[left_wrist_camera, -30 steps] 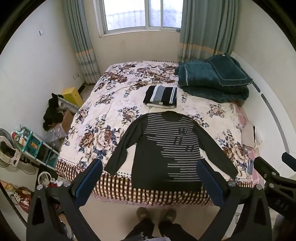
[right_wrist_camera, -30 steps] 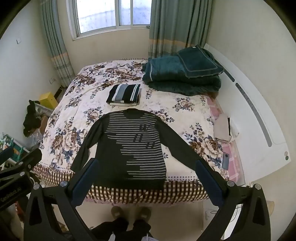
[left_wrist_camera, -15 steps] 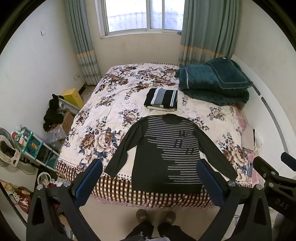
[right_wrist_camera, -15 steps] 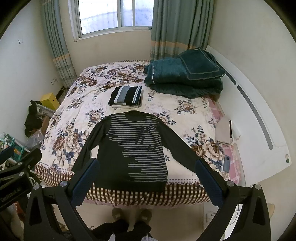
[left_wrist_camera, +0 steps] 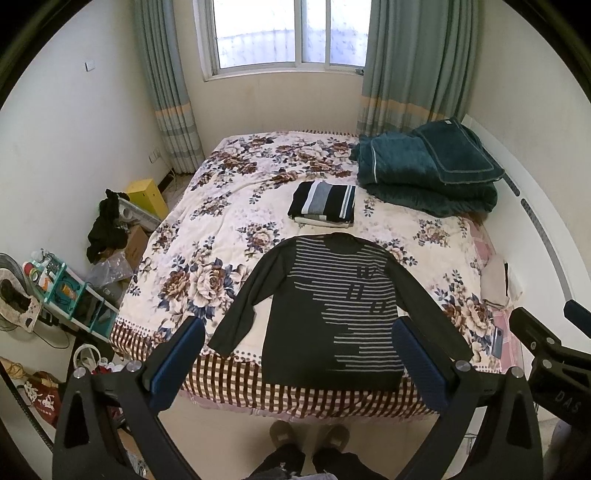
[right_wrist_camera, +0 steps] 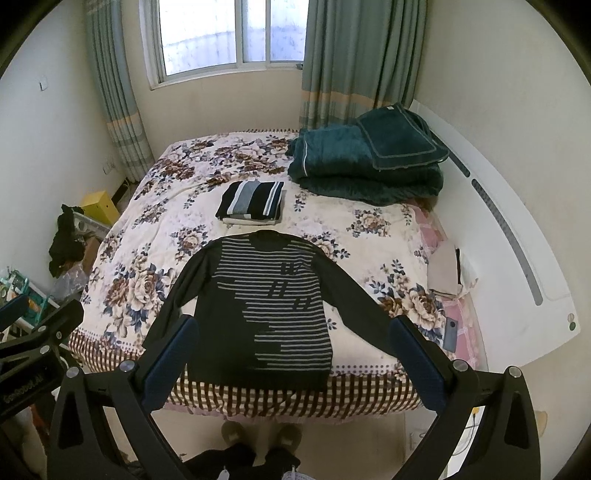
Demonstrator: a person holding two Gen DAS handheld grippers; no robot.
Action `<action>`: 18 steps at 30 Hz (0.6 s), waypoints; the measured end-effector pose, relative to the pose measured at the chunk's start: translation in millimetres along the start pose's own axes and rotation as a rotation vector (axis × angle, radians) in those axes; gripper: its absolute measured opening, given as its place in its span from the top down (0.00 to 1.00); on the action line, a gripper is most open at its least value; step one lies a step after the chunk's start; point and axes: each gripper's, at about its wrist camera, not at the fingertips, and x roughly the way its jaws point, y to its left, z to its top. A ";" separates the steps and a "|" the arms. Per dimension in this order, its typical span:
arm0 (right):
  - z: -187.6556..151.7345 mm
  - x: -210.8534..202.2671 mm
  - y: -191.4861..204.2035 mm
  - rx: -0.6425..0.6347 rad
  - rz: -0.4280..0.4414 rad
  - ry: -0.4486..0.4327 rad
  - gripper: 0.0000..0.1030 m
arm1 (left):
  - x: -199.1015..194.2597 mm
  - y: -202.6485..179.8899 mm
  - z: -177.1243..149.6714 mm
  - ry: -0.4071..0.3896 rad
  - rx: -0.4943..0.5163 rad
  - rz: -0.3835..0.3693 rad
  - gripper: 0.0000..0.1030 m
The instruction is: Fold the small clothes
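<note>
Dark long-sleeved sweater (left_wrist_camera: 332, 314) (right_wrist_camera: 266, 314) with pale horizontal stripes is lying flat and face up on the near part of the bed (left_wrist_camera: 229, 206) (right_wrist_camera: 369, 236), its hem reaching the checked border at the foot edge and both sleeves angling outward and down. Its neckline is pointing toward the window (left_wrist_camera: 291, 33) (right_wrist_camera: 229, 33). Just beyond the collar, a folded striped garment (left_wrist_camera: 323, 201) (right_wrist_camera: 251, 201) is sitting on top of a pale folded piece, apart from the sweater. A folded teal blanket (left_wrist_camera: 424, 170) (right_wrist_camera: 365, 162) is resting at the far right corner of the floral bedspread.

Left hand-held gripper (left_wrist_camera: 295, 358) is hovering above the foot of the bed with its blue-padded fingers (left_wrist_camera: 177, 365) spread wide, gripping nothing. Right hand-held gripper (right_wrist_camera: 291, 354) is hanging at much the same height, its fingers (right_wrist_camera: 417, 362) likewise wide apart and empty. Neither is touching the sweater. Each camera is catching part of the other tool at its edge.

A person's shoes (left_wrist_camera: 310, 437) (right_wrist_camera: 258, 434) are showing on the floor just before the bed. A phone (left_wrist_camera: 498, 341) (right_wrist_camera: 450, 334) is lying near the right edge of the bed. A yellow box (left_wrist_camera: 147, 195) (right_wrist_camera: 98, 205) and a cluttered teal shelf (left_wrist_camera: 70, 295) are standing along the left wall.
</note>
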 end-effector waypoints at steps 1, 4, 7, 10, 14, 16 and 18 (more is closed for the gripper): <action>2.6 -0.2 -1.9 -0.002 0.000 -0.001 0.00 | -0.5 -0.1 0.6 -0.002 -0.001 0.000 0.00; 3.9 -2.3 -5.0 -0.003 -0.001 -0.013 0.00 | -0.7 -0.5 1.2 -0.004 -0.003 -0.001 0.00; -5.8 -5.6 -3.0 -0.005 -0.001 -0.019 0.00 | -0.5 -1.9 1.7 -0.005 -0.003 0.001 0.00; -6.2 -6.1 -1.9 -0.004 -0.002 -0.020 0.00 | -1.1 -2.8 1.1 -0.006 -0.002 -0.001 0.00; -5.6 -9.1 -3.9 -0.004 0.001 -0.031 0.00 | -3.2 -3.4 2.3 -0.011 -0.004 -0.003 0.00; -6.3 -11.1 -4.2 -0.004 0.001 -0.037 0.00 | -5.9 -4.1 4.6 -0.019 -0.005 -0.004 0.00; -9.3 -12.8 -3.9 -0.003 0.004 -0.041 0.00 | -7.1 -4.5 4.9 -0.025 -0.005 -0.002 0.00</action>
